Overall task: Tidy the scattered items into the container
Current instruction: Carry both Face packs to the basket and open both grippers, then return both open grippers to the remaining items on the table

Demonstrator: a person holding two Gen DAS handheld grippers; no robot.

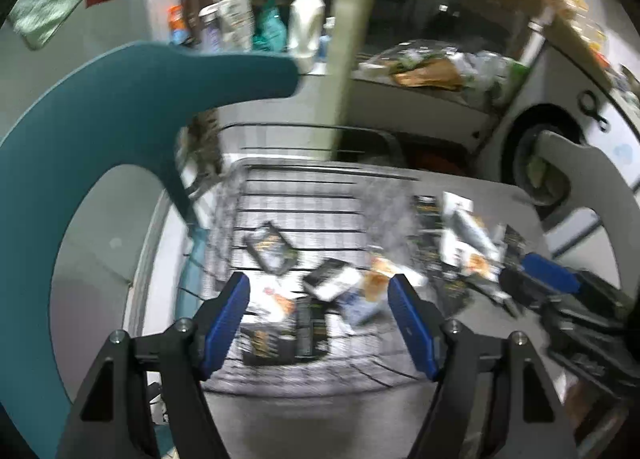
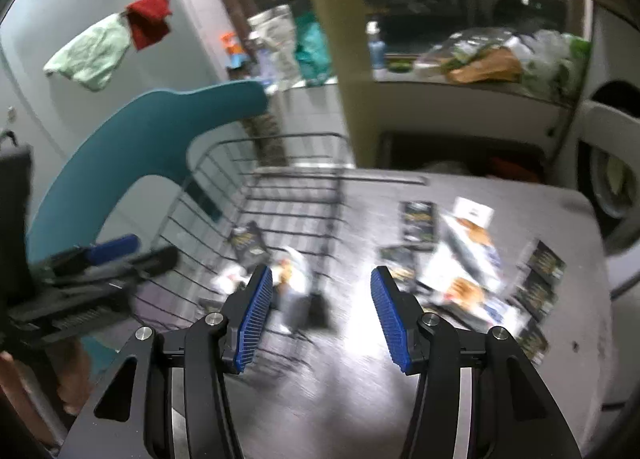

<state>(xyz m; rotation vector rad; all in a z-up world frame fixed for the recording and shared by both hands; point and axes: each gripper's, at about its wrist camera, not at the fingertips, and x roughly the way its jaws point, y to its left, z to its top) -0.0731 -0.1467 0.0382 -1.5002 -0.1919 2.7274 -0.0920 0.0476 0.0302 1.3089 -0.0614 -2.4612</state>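
Currently your left gripper (image 1: 318,323) and right gripper (image 2: 321,315) gape empty; packets (image 1: 272,247) fill the wire basket (image 1: 304,175) mid-frame, others (image 2: 472,255) lie right.

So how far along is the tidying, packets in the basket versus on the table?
Several packets already lie in the wire basket. Nothing is in hand: left gripper and right gripper are both open and empty. A cluster of loose packets is left on the grey table.
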